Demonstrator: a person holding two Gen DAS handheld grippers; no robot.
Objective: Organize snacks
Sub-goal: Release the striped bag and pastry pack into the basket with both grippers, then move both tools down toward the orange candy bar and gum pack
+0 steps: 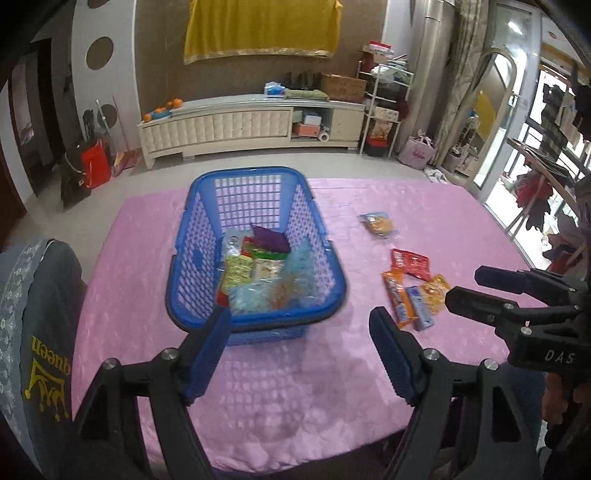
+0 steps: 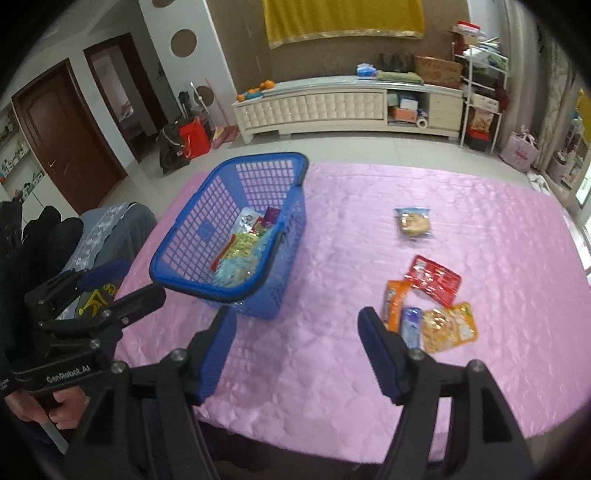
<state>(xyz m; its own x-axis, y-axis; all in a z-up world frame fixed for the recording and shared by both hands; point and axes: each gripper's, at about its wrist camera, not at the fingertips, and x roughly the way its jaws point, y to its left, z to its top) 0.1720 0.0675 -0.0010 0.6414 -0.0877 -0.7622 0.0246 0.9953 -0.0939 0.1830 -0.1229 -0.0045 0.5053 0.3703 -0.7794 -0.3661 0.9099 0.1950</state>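
Two grippers are seen above the near part of a desk [image 2: 369,387] covered with a pink cloth [image 1: 288,387]. The left gripper [image 1: 299,354] is held with its blue-padded fingers [image 1: 207,354] spread apart, and nothing is seen between them. The right gripper [image 2: 295,354] is likewise held with its fingers [image 2: 376,354] apart and empty. Each gripper is also caught at the edge of the other's view, and a hand [image 2: 64,406] is seen clasping the handle of the left one.

Just beyond the left gripper, a blue basket [image 1: 184,295] is stood on the cloth, with a dark handle folded down along its rim. Several snack packets [image 1: 255,273] are piled inside it: a purple one at the far end, then green, yellow and pale blue wrappers nearer the front.

To the right of the basket, five snacks are left lying on the cloth. A red packet [image 2: 434,278], an orange packet [image 2: 393,304], a small blue packet [image 2: 410,326] and a yellow-orange packet [image 2: 448,326] are clustered together, touching or overlapping, just beyond the right gripper's right finger. A clear-wrapped round pastry [image 2: 413,223] is set apart, farther back.

A grey garment [image 1: 33,332] with the yellow word "queen" is draped at the left of the desk. Behind the desk, a long white cabinet [image 1: 251,125] is placed against the wall, under a yellow cloth [image 1: 262,29].
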